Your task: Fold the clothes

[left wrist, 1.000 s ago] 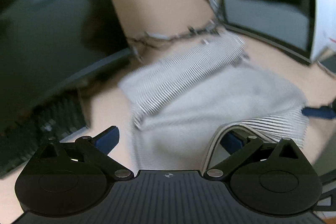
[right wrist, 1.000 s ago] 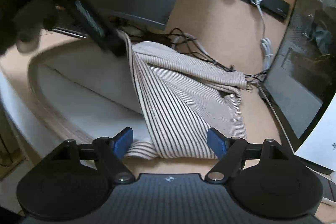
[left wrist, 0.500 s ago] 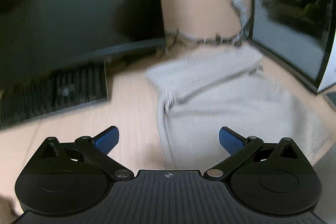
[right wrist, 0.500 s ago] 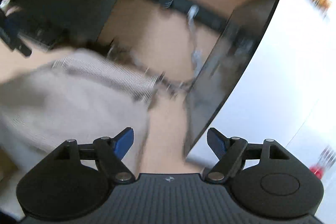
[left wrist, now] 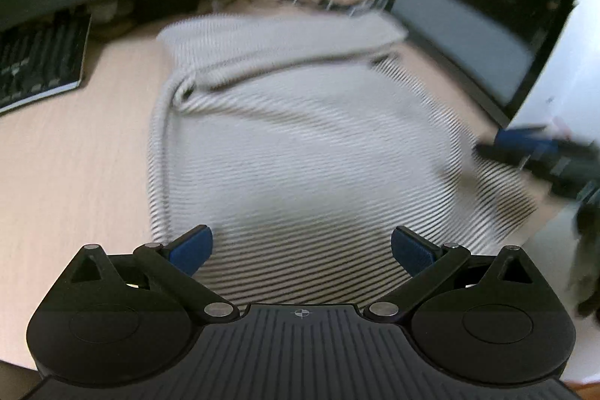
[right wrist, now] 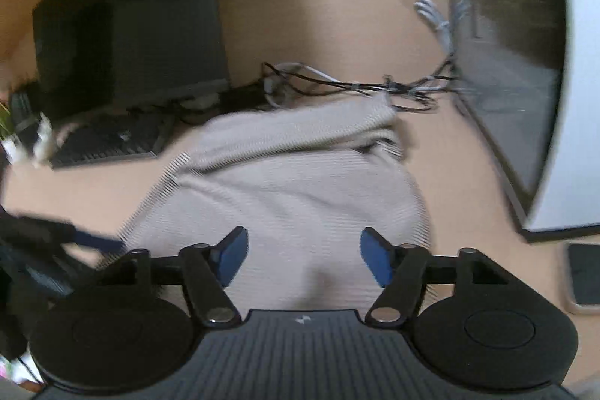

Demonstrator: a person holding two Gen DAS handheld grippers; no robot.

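Striped garment point(left wrist: 300, 145) folded, flat on bench point(left wrist: 75, 167), keyboard point(left wrist: 37, 62) to its left. Left hand-held gripper point(left wrist: 302, 248) above garment's near edge, jaws apart, empty. Right hand-held gripper point(right wrist: 303, 255) likewise over garment, jaws apart, empty.

The garment point(left wrist: 300, 145) is beige with thin dark stripes; the desk point(left wrist: 75, 175) pale wood; the keyboard point(left wrist: 37, 62) black; the gripper pads point(right wrist: 234, 255) blue on black arms; the cables point(right wrist: 337, 85) black and white
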